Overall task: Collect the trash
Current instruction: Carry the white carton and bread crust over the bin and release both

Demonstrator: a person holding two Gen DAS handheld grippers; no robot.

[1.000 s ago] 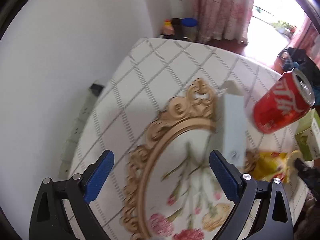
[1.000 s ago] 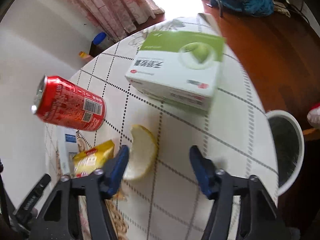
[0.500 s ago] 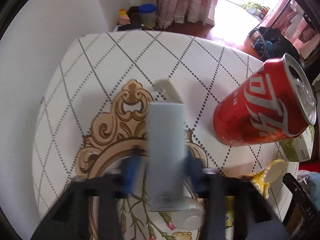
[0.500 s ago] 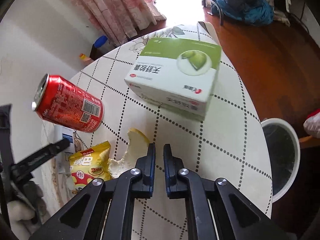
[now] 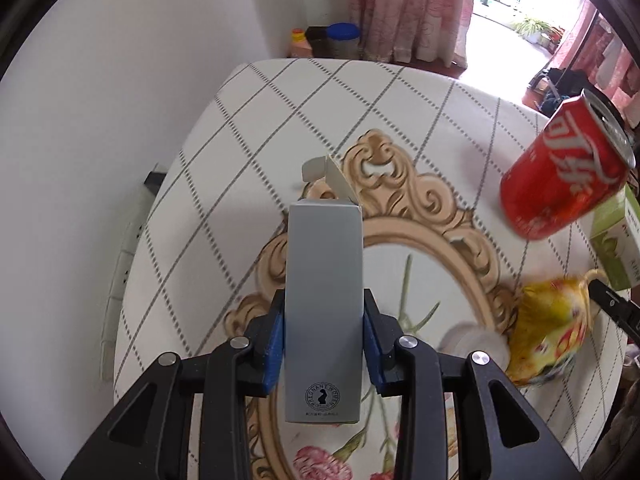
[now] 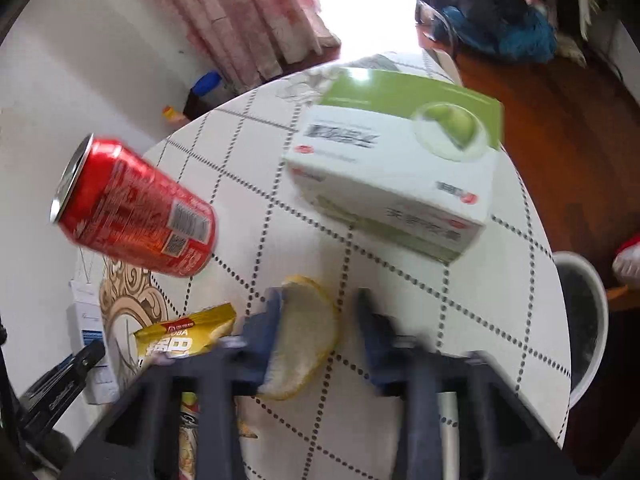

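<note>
While left jaws clamp the grey carton (image 5: 324,312), down-tilted right jaws are opening around the peel (image 6: 304,332).

grey carton (image 5: 323,308) seal: "PREGNANT WOMEN"
red can (image 5: 566,176): white Coca-Cola script, partly seen
yellow snack packet (image 6: 186,340): "OBA"
green-and-white box (image 6: 400,172): Chinese print, blurred

- The right gripper (image 6: 318,322) is blurred; its jaws are opening, with a gap showing between them.
- A pale peel (image 6: 304,344) lies against its left finger.
- A yellow snack bag (image 6: 186,340) lies just left.
- A red can (image 6: 132,210) lies farther up left.
- A green-and-white box (image 6: 400,164) sits beyond the tips.
- A white bin (image 6: 596,320) stands off the table (image 6: 480,320) at right.
</note>
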